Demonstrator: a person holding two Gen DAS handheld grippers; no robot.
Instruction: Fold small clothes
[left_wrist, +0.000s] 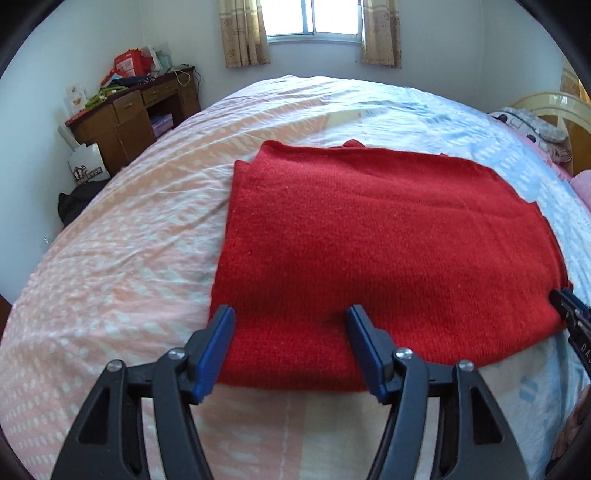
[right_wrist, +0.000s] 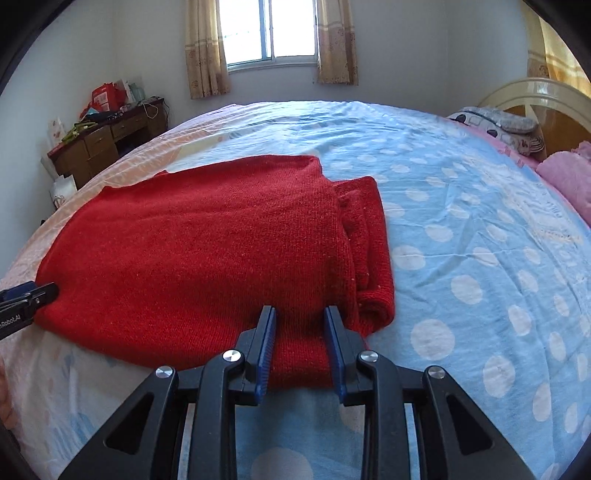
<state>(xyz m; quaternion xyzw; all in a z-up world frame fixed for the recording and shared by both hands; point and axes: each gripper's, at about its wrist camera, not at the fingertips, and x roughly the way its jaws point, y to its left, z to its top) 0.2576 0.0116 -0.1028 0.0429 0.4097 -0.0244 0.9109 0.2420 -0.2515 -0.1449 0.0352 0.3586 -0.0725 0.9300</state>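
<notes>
A red knitted sweater (left_wrist: 388, 251) lies folded flat on the bed; it also shows in the right wrist view (right_wrist: 207, 251), with a folded sleeve layer along its right side. My left gripper (left_wrist: 291, 314) is open, its fingers wide apart over the sweater's near left edge. My right gripper (right_wrist: 301, 314) is partly open, its fingers on either side of a strip of the sweater's near right edge, without clamping it. The right gripper's tip shows in the left wrist view (left_wrist: 565, 299) and the left gripper's tip in the right wrist view (right_wrist: 33, 291).
The bed sheet is pink with white dashes on the left (left_wrist: 110, 240) and blue with white dots on the right (right_wrist: 480, 240). A cluttered wooden desk (left_wrist: 129, 110) stands by the left wall. Pillows (right_wrist: 509, 129) and a headboard (right_wrist: 535, 92) are at the far right.
</notes>
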